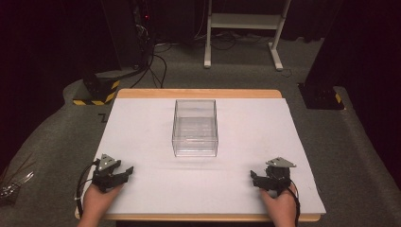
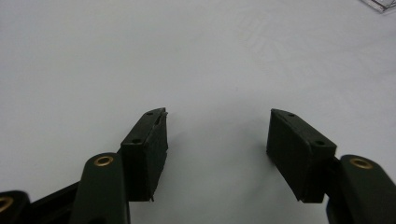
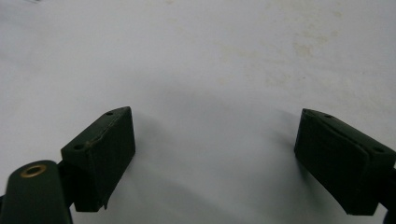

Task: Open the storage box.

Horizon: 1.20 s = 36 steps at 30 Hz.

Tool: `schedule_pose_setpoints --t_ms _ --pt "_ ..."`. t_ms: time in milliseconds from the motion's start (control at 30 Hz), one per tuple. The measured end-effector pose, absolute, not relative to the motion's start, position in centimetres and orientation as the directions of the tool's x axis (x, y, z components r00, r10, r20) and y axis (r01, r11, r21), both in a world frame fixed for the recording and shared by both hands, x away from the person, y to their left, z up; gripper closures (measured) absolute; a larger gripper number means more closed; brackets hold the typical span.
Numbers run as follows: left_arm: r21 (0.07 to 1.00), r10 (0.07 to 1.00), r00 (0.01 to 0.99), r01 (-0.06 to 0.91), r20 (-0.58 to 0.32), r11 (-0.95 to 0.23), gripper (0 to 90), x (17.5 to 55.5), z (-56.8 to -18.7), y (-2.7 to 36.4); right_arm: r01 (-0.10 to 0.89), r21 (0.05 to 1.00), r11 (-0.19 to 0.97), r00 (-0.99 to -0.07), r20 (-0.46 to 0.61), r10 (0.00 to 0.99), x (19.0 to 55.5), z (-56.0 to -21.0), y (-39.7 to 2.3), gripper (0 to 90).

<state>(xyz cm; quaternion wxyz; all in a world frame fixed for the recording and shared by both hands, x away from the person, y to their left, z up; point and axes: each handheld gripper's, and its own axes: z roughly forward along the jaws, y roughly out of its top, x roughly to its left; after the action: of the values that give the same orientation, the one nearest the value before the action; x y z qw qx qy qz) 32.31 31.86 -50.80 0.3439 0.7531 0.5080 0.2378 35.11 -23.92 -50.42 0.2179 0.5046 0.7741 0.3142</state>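
Left hand-held gripper (image 1: pixel 124 173) rests at the near-left of the tabletop (image 1: pixel 142 123), jaws apart, moderate gap, nothing between them, just bare white surface in the left gripper view. Right hand-held gripper (image 1: pixel 254 178) mirrors it at the near-right, jaws spread wider, also empty. Both point inward toward the centre. One clear plastic box (image 1: pixel 195 127) sits mid-tabletop, open top, empty as far as I can tell, long axis running away from the person. It lies ahead and to the right of the left one, ahead and to the left of the right one; well apart from both. Roughly equal reach, left maybe slightly nearer, too close to call. Count: two grippers, one box, nothing else on the white sheet.
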Motion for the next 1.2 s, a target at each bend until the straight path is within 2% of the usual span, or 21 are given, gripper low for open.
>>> schedule_pose_setpoints --t_ms 900,1133,1200 --pt "0.754 0.921 0.389 0.603 0.008 -0.262 33.4 32.4 -50.8 31.9 0.646 0.704 0.295 -0.398 -0.020 0.917 35.1 -50.3 -24.0 13.3" --pt "0.751 0.919 0.394 0.604 0.008 -0.265 32.2 32.4 -50.8 31.9 0.617 0.711 0.338 -0.447 -0.036 0.894 34.7 -50.0 -23.3 18.6" --pt "0.753 0.919 0.393 0.603 0.008 -0.264 31.9 32.4 -50.8 31.8 0.608 0.703 0.369 -0.479 -0.046 0.877 34.5 -49.8 -22.4 22.6"
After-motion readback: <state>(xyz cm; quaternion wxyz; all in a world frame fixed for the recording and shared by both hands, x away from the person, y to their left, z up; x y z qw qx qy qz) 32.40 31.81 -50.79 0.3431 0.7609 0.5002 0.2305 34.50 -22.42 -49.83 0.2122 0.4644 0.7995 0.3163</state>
